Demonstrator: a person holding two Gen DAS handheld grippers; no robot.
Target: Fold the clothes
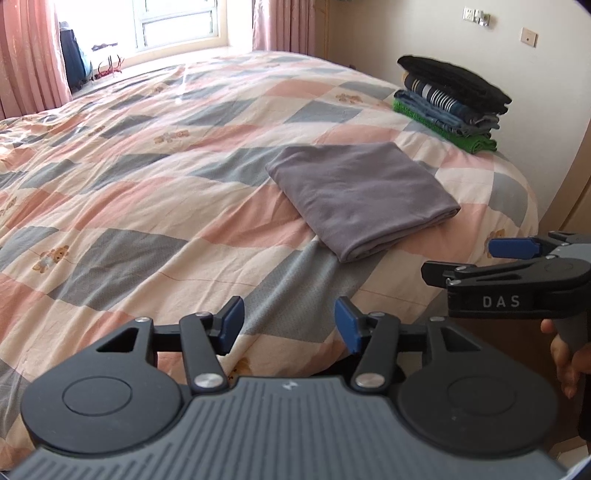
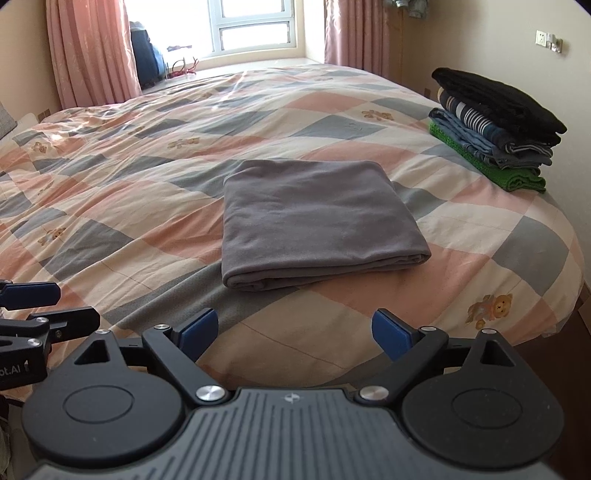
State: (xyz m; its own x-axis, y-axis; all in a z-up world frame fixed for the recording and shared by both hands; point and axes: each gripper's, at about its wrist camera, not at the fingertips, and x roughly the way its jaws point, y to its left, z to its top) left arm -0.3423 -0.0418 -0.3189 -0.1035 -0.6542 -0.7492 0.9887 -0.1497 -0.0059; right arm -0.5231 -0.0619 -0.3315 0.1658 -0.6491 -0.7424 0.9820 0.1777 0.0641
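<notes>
A grey garment [image 1: 360,195] [image 2: 317,221] lies folded into a flat rectangle on the checked bedspread [image 1: 129,192] [image 2: 122,192], near the bed's front edge. My left gripper [image 1: 290,325] is open and empty, held back from the garment over the bed's edge. My right gripper [image 2: 295,330] is open too, just short of the garment's near fold, with nothing between its blue pads. In the left wrist view the right gripper [image 1: 476,258] shows from the side at the right, with a hand [image 1: 561,354] on its grip. The left gripper [image 2: 40,306] appears at the right wrist view's left edge.
A stack of folded clothes [image 1: 452,98] [image 2: 495,125], black on top and green at the bottom, sits at the bed's right side near the wall. Pink curtains [image 2: 92,48] and a window [image 2: 255,26] are beyond the bed. The bed drops off at right [image 2: 565,295].
</notes>
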